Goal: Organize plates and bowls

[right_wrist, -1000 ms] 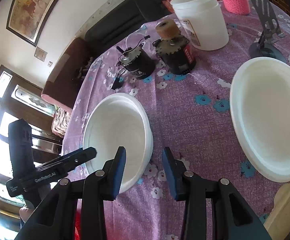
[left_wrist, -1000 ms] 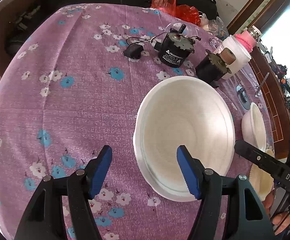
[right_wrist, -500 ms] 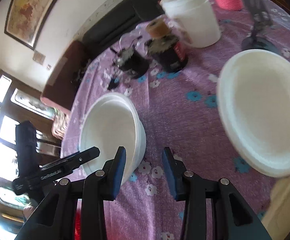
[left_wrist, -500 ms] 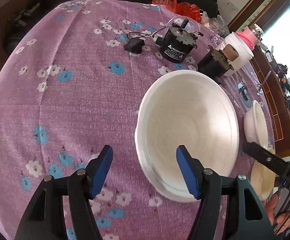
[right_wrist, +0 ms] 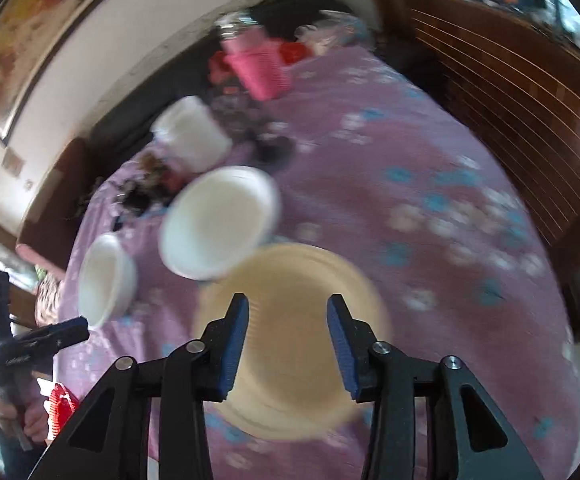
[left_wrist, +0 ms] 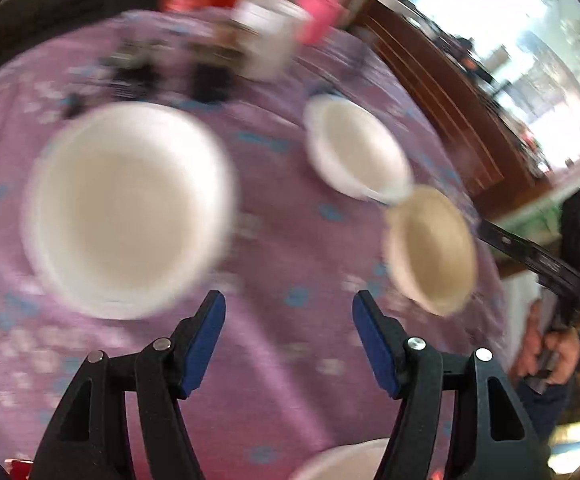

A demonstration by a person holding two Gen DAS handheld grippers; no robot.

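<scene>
Right gripper [right_wrist: 288,340] hangs spread and empty over the tan plate [right_wrist: 290,280]; its jaws have just been opening. White plate [right_wrist: 218,224] and bowl [right_wrist: 106,280] lie beyond-left, unstacked; sorting remains.

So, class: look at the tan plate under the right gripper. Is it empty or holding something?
Empty. The tan plate shows only bare surface between the right gripper's open fingers.
</scene>
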